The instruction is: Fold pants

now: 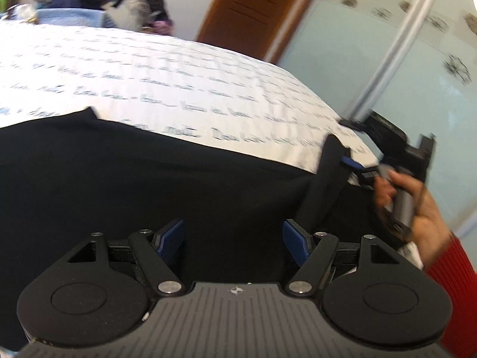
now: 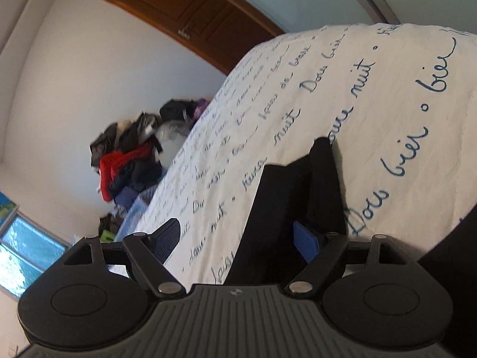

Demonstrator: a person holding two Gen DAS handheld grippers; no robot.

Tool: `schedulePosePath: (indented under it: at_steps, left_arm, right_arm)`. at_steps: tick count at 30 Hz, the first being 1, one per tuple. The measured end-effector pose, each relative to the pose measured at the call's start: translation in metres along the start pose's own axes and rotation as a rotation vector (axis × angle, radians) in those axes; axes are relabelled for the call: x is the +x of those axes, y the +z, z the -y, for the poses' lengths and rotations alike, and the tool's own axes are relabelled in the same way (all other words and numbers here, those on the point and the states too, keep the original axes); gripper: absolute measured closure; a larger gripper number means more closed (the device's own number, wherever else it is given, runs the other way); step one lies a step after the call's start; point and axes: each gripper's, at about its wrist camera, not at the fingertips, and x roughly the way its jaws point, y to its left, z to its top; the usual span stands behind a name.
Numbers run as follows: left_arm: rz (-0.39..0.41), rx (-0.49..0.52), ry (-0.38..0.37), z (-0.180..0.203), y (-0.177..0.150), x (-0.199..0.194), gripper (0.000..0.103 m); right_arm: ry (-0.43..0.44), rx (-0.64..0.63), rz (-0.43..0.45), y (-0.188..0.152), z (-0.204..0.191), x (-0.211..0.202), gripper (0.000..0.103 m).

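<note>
A: Where do the pants [image 1: 149,185] lie?
B: Spread dark over the bed [image 1: 179,68], along its near edge; one strip stands lifted at the right.

A: State of each claw?
B: Left claw [image 1: 233,241]: fingers apart, hovering above the cloth, holding nothing. Right claw [image 2: 235,243]: also apart, with the raised strip of cloth between its fingers, not pinched.

A: How best to proceed?
B: Probably close squarely on both layers at matching edges, then carry the fold over evenly.

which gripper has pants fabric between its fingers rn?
The right gripper: a strip of the black pants rises between its open fingers, against the right pad. The left gripper is open above the flat fabric, gripping nothing.
</note>
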Motion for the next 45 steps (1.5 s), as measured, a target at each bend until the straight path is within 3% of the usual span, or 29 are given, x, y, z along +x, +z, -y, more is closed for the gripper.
schedulePosePath:
  at_steps: [1,4,5,8,15,18,20,22,25,28,30,33,35,38,40,41,43,44,45]
  left_arm:
    - [-0.004,0.021,-0.011,0.005,-0.001,0.002,0.030]
    - [-0.014,0.108,-0.038,0.024,-0.003,0.008,0.030]
    - [-0.016,0.141,-0.043,0.031,-0.003,0.010,0.030]
    - [-0.004,0.234,-0.041,0.049,-0.007,0.019,0.030]
    - [0.016,0.344,-0.006,0.074,-0.014,0.043,0.037]
    - [0.004,0.369,0.015,0.078,-0.017,0.050,0.051]
    - [-0.009,0.369,0.027,0.078,-0.018,0.055,0.071]
    - [-0.020,0.347,0.033,0.076,-0.017,0.056,0.085]
    - [-0.006,0.308,0.029,0.074,-0.017,0.053,0.089]
    - [0.052,0.294,0.066,0.075,-0.014,0.048,0.090]
    - [0.172,0.262,0.113,0.076,-0.012,0.034,0.090]
    - [0.359,0.207,0.157,0.077,-0.010,0.010,0.090]
    - [0.356,0.225,0.151,0.079,-0.010,0.009,0.089]
    - [0.266,0.252,0.128,0.081,-0.017,0.022,0.090]
    - [0.197,0.253,0.107,0.081,-0.020,0.031,0.090]
    - [0.152,0.242,0.084,0.079,-0.021,0.036,0.090]
    - [0.077,0.206,0.052,0.072,-0.022,0.041,0.089]
    - [0.044,0.198,0.045,0.069,-0.023,0.044,0.089]
    - [0.026,0.193,0.047,0.066,-0.025,0.046,0.089]
  right_arm:
    - [0.000,0.007,0.010,0.001,0.002,0.002,0.023]
    - [-0.030,-0.008,0.015,0.005,0.003,0.010,0.058]
    - [-0.056,-0.013,0.015,0.005,0.004,0.013,0.075]
    - [-0.068,-0.009,0.023,0.005,0.010,0.015,0.094]
    - [-0.038,-0.131,0.075,0.006,-0.008,-0.018,0.097]
    - [0.012,-0.168,0.086,0.012,-0.027,-0.028,0.097]
    - [0.065,-0.194,0.104,0.016,-0.042,-0.034,0.097]
    - [0.126,-0.224,0.128,0.020,-0.058,-0.041,0.097]
    - [0.192,-0.262,0.153,0.023,-0.080,-0.051,0.097]
    - [0.225,-0.305,0.163,0.028,-0.101,-0.055,0.097]
    - [0.273,-0.315,0.202,0.032,-0.110,-0.063,0.097]
    - [0.388,-0.368,0.340,0.032,-0.120,-0.098,0.097]
    - [0.359,-0.396,0.397,0.027,-0.117,-0.121,0.097]
    - [0.164,-0.378,0.364,0.024,-0.094,-0.128,0.097]
    - [0.112,-0.305,0.235,0.026,-0.070,-0.112,0.093]
    - [0.098,-0.258,0.171,0.026,-0.060,-0.102,0.086]
    - [0.069,-0.214,0.056,0.021,-0.051,-0.075,0.053]
    - [0.047,-0.211,0.026,0.018,-0.051,-0.062,0.023]
    - [0.025,-0.218,0.007,0.014,-0.053,-0.050,0.018]
